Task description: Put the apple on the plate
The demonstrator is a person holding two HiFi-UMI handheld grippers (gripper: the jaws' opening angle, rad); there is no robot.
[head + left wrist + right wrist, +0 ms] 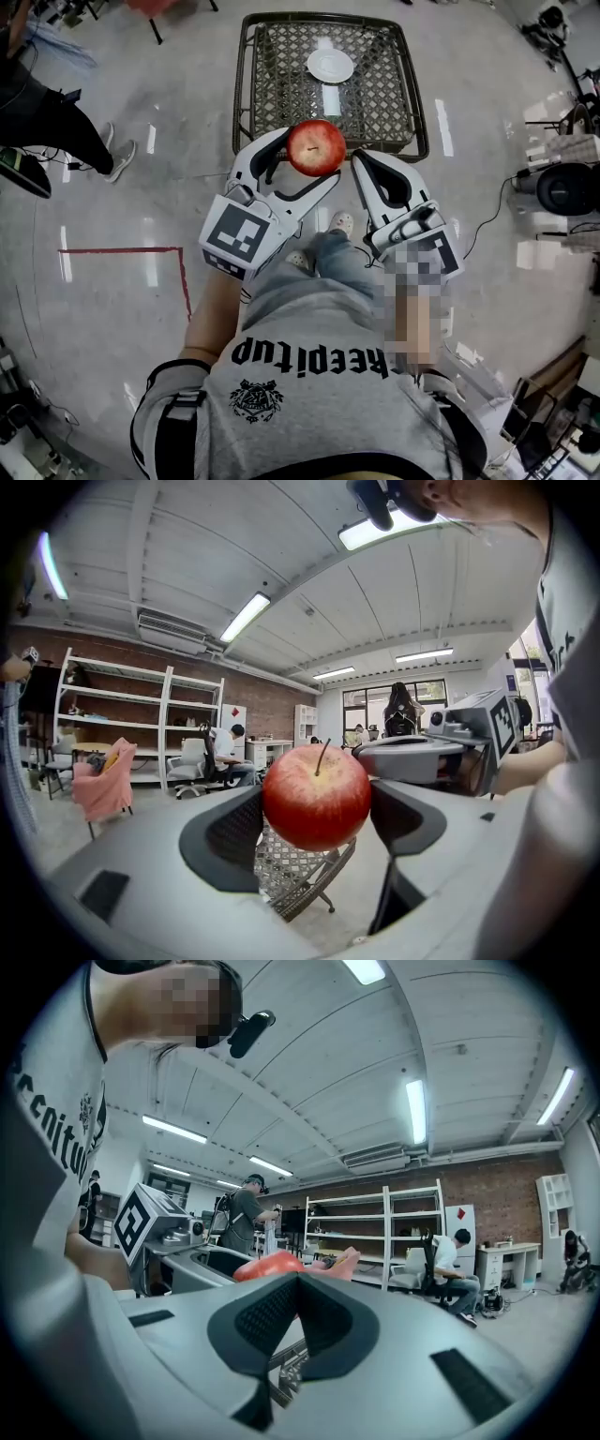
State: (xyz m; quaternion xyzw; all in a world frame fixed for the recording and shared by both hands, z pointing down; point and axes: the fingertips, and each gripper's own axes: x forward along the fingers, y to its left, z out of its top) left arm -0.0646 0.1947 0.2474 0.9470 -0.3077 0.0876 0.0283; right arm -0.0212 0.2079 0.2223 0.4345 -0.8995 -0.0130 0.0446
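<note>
The left gripper clamps the round red apple, held aloft for carrying to the small white plate on the black wire-mesh table ahead. The right gripper sits alongside, closed and empty.

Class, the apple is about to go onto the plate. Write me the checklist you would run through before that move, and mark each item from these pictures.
1. Apple held between the jaws of the left gripper, off any surface: ok.
2. Right gripper shut with nothing in it: ok.
3. Plate has nothing on it: ok.
4. Plate lies flat on the wire table, ahead of the apple: ok.
5. Whether the grip is firm enough for the carry: cannot tell.
</note>
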